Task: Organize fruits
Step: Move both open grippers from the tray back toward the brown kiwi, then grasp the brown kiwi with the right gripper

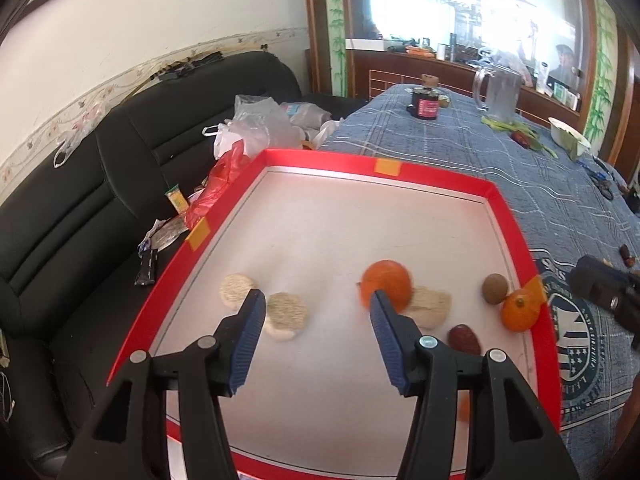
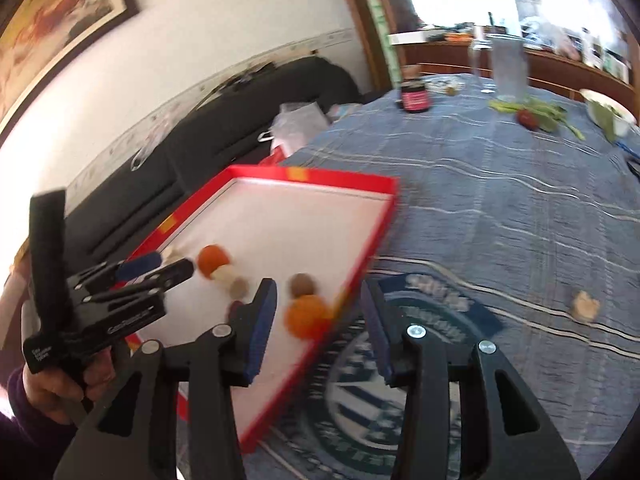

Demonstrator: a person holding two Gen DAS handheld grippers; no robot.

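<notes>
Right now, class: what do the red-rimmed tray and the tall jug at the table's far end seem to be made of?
Red-rimmed tray: probably cardboard, matt red walls with sharp folded corners, orange tape on the rim, white paper-like floor.
Tall jug: clear glass or plastic; the background shows through and it has a see-through handle. Which one, I cannot tell.

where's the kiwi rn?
Left wrist view: kiwi sits inside the red tray by its right wall, just behind the small orange.
</notes>
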